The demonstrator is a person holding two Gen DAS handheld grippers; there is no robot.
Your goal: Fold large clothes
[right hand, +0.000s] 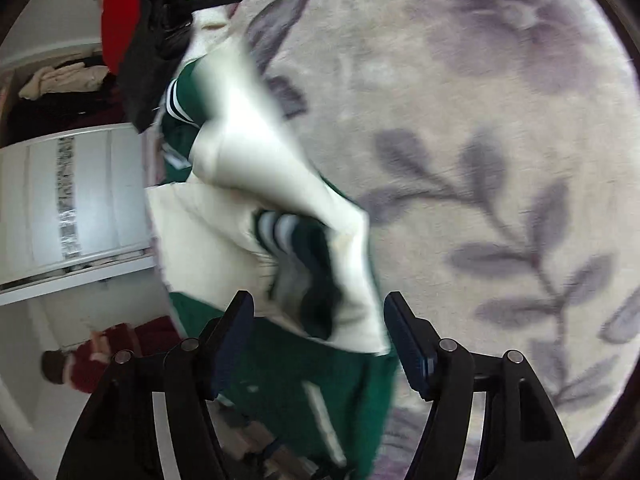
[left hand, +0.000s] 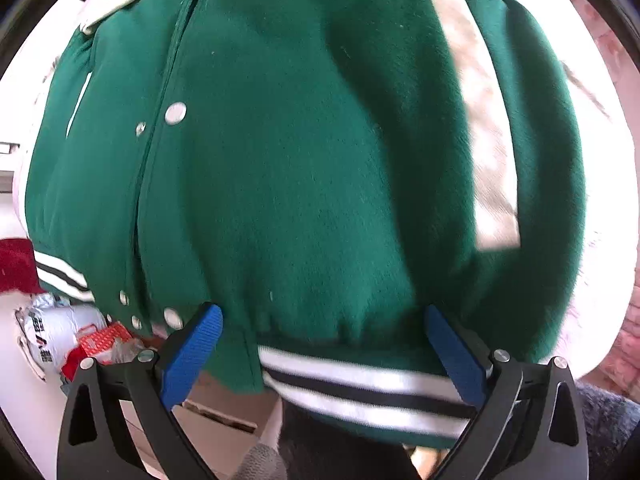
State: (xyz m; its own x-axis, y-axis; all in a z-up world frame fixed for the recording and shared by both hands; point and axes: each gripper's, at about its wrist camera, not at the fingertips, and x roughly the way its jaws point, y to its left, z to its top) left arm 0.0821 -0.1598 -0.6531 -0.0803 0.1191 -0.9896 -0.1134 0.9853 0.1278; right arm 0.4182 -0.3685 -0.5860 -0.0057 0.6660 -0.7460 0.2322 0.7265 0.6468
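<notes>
L gripper (left hand: 322, 322) wide apart over green jacket (left hand: 304, 152), pads either side of striped hem (left hand: 360, 384), not pinching. R gripper (right hand: 319, 310) released, nothing held; cream sleeve (right hand: 256, 184) w/ striped cuff (right hand: 280, 232) just ahead, blurred. Jacket lies on floral blanket (right hand: 480, 120).

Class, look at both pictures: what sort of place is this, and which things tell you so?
Probably a bedroom at home: a floral blanket as on a bed, a white wardrobe with clothes on its shelf, and a green jacket laid out.
</notes>
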